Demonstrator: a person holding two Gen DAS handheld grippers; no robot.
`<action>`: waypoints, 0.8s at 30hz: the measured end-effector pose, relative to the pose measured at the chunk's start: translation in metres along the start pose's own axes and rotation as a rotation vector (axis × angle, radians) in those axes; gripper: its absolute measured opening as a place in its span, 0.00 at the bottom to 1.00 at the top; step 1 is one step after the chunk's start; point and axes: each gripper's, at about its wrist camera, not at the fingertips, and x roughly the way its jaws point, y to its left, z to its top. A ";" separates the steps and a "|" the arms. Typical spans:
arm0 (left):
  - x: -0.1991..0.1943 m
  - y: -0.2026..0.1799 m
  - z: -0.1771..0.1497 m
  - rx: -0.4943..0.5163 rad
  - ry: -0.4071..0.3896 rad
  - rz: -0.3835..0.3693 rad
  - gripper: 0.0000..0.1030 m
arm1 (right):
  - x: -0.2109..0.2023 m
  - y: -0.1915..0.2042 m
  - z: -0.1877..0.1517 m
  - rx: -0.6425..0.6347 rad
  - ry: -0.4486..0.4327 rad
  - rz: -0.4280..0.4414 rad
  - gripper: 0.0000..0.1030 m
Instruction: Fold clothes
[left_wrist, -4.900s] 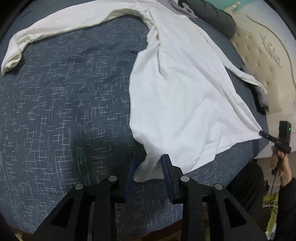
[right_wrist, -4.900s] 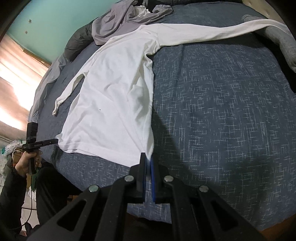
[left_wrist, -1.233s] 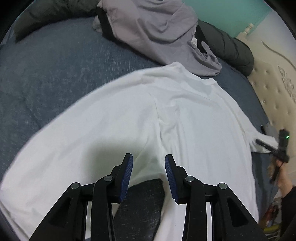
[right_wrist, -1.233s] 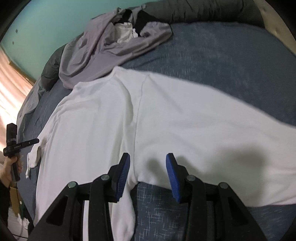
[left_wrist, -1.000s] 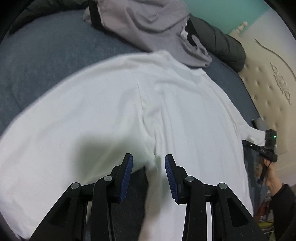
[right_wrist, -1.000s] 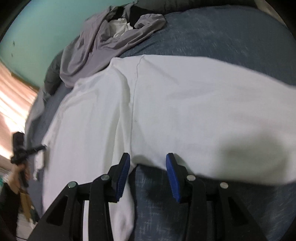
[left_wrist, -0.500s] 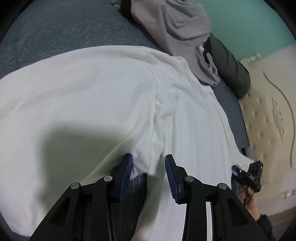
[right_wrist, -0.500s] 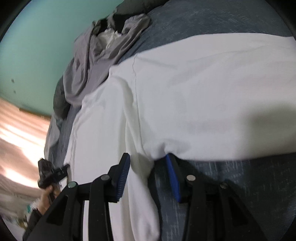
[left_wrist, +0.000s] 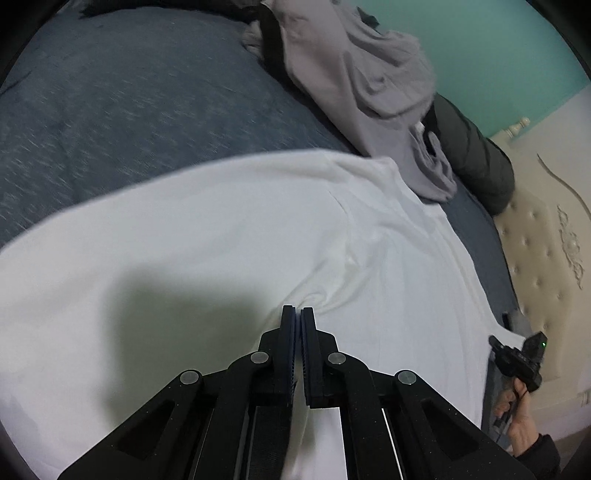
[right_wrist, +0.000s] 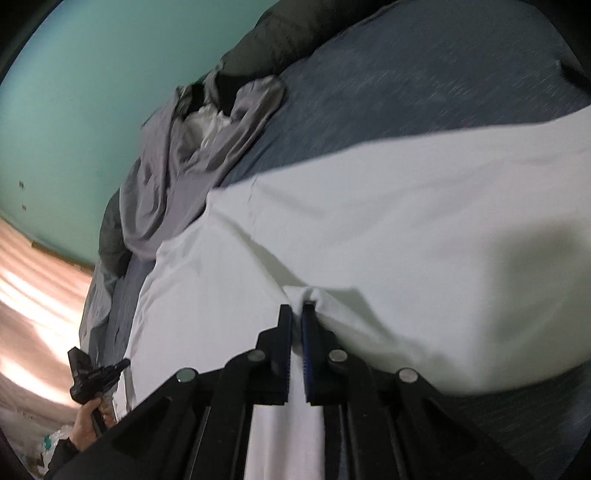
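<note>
A white long-sleeved cotton shirt (left_wrist: 229, 236) lies spread across a bed covered in dark blue flecked fabric (left_wrist: 110, 96), filling most of both wrist views. The left gripper (left_wrist: 298, 314), black-framed with blue-padded fingers, has just closed its jaws and now pinches a small fold of the shirt at the underarm seam, where wrinkles radiate from the fingertips. The right gripper (right_wrist: 297, 312), of the same build, has likewise just closed; a bunched peak of white cloth rises between its pads, and the wide sleeve (right_wrist: 424, 240) stretches away to the right of it over the blue cover.

Beyond the shirt's collar end sits a crumpled grey garment (left_wrist: 351, 81) (a pale lining shows inside it in the right wrist view), resting partly against a dark, bolster-like cushion (left_wrist: 476, 162) that runs along the far edge of the bed. A teal wall (right_wrist: 92, 74) stands behind. In the left wrist view a cream tufted headboard (left_wrist: 546, 236) with carved ornament borders the bed at right.

Each view catches the opposite gripper at the frame's edge: the person's right hand (left_wrist: 517, 417) at lower right in the left wrist view, the left hand (right_wrist: 88, 421) at lower left in the right wrist view.
</note>
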 end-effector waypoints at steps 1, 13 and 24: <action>0.000 0.000 0.002 0.007 0.000 0.007 0.03 | -0.002 -0.003 0.003 0.000 -0.008 -0.009 0.04; 0.006 -0.001 0.007 0.061 0.020 0.057 0.02 | 0.010 -0.003 0.008 -0.099 0.029 -0.050 0.06; -0.028 -0.006 -0.024 0.109 0.082 0.038 0.18 | -0.025 0.001 -0.033 -0.128 0.165 -0.028 0.35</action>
